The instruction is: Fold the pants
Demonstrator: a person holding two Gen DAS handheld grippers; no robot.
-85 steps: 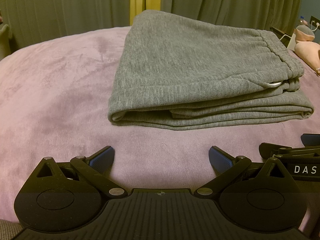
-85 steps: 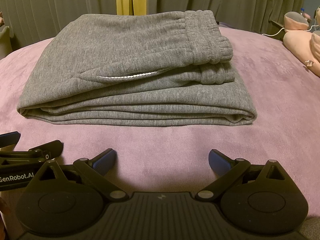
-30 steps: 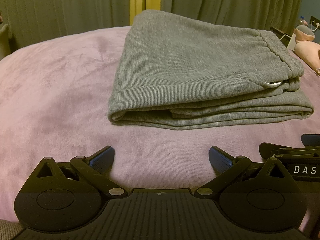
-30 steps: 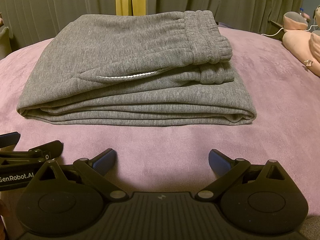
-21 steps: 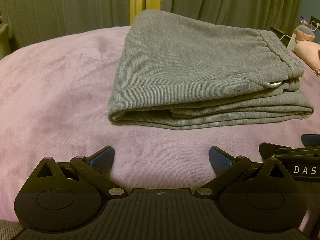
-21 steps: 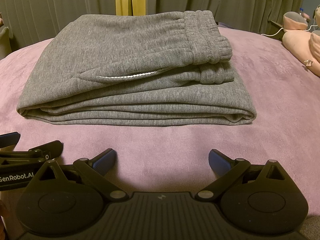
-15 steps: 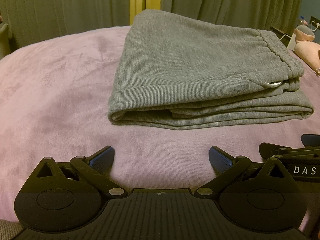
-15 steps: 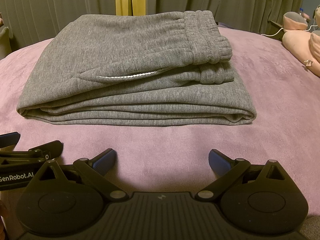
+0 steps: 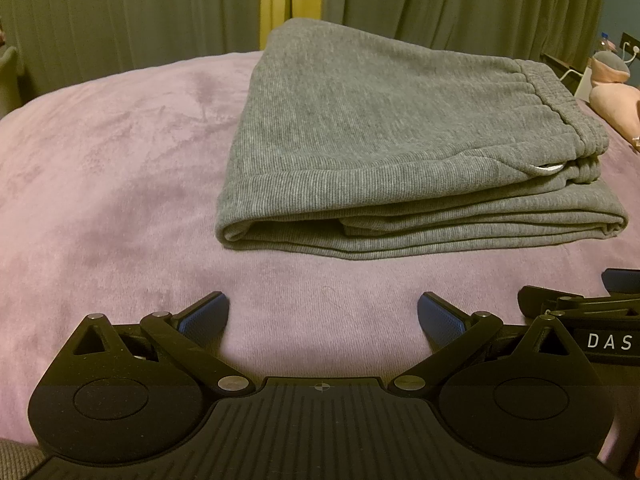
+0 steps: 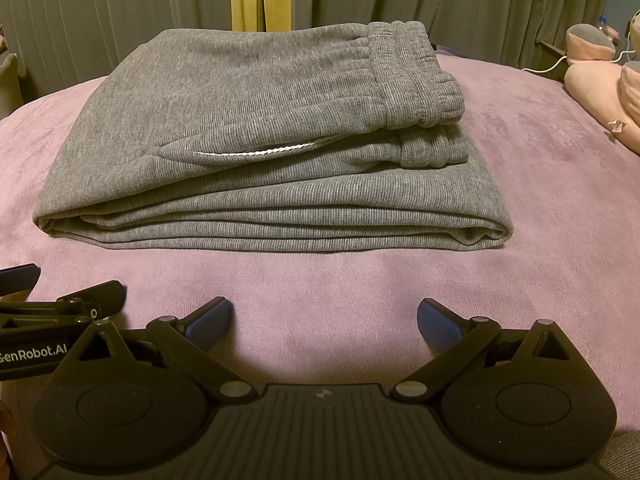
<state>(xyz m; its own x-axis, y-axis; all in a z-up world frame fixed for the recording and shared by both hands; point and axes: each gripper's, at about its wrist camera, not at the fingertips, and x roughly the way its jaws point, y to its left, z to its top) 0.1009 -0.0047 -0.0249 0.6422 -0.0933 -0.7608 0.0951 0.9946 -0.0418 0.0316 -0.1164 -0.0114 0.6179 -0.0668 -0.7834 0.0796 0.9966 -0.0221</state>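
From the left wrist view, the left gripper (image 9: 322,314) has its black linkage fingers with ribbed blue pads (image 9: 204,314) spread wide, holding nothing, over the soft mauve plush bed cover (image 9: 112,168). Ahead of the fingers and slightly toward the right fingertip lies the folded grey ribbed-knit pants (image 9: 384,136), a flat rectangular stack of several layers with a rounded fold at its near left corner. The gathered elastic waistband (image 9: 560,108) runs along the stack's right side, and a bit of white drawstring (image 9: 548,168) peeks out under it. Beyond the right finger, part of the right gripper (image 9: 600,308) shows at the frame edge. Pleated olive-grey curtains (image 9: 120,12) with a yellow strip hang behind the bed.

From the right wrist view, the right gripper (image 10: 325,318) also has its blue-padded fingers (image 10: 438,324) wide apart and empty above the velvety cover (image 10: 552,184). The pants (image 10: 240,120) lie straight ahead of the fingers, well apart from them, layered edges facing the camera, waistband (image 10: 412,76) on top toward the right, twisted white cord (image 10: 256,151) across the middle. Outside the left finger the left gripper (image 10: 60,300) shows. Far off past the right finger rests a pink plush toy (image 10: 600,80).
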